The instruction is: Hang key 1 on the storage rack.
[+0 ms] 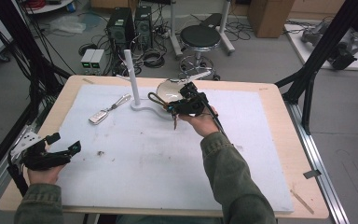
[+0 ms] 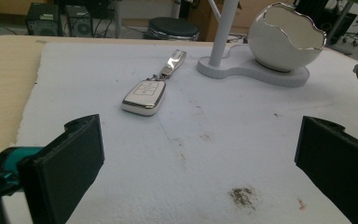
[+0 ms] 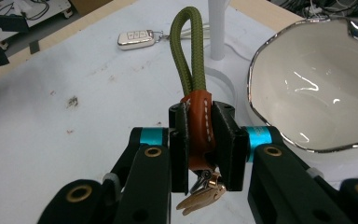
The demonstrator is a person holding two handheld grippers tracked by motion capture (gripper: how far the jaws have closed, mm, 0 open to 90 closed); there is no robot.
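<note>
Right claw [image 3: 200, 140] clamps the leather-wrapped keychain [image 3: 198, 123].
Left claw [image 2: 191, 158] gapes wide near the table's left edge; glossy white bowl [image 3: 307, 88] just beside the keychain's green cord loop.

Olive-green cord loop [image 3: 189, 51] showing above tan leather strap [image 3: 199, 128] with white stitching; key fob [image 2: 144, 97] gleaming white and silver; bowl [image 3: 307, 88] shining white, silver-rimmed; worktop [image 1: 279, 140] looking pale wood under white mat [image 1: 158, 158].

The key strap [image 3: 193, 65] is a loop of olive-green cord joined by a brown leather sleeve with white stitching. Brass-coloured keys [image 3: 200, 198] hang under the sleeve. The right gripper [image 3: 200, 140] clamps the sleeve beside the white bowl [image 3: 307, 84], above the worktop.
</note>
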